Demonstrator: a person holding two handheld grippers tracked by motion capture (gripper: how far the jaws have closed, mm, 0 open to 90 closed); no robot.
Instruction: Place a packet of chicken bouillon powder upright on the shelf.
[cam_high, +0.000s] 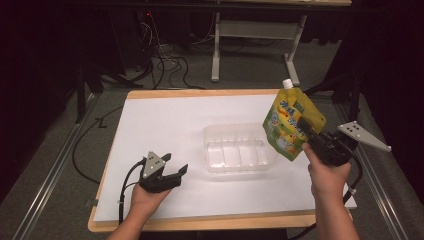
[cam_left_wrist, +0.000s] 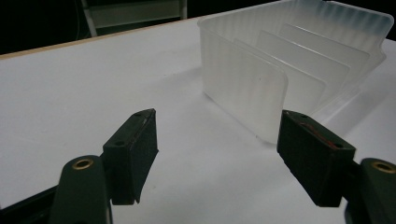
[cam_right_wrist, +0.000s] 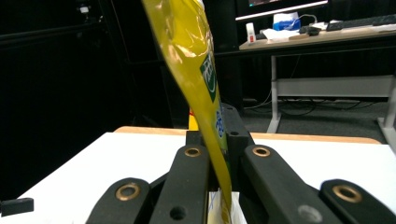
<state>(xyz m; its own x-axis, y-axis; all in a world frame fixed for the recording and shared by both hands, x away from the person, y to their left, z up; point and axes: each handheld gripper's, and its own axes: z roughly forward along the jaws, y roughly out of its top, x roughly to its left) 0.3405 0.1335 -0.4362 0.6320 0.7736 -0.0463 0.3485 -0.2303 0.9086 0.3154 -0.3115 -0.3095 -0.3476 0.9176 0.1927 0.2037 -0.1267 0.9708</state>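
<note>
Got the right gripper fingers pinching the yellow pouch just above the clear tray's right end, so I'd lower it upright into a slot slowly, left gripper fingers spread and idle nearby.

Left hand-held gripper: held low in the left hand, jaws spread apart, nothing between them. Right hand-held gripper: raised in the right hand, jaws clamped tight, forearm extending back behind it.
</note>
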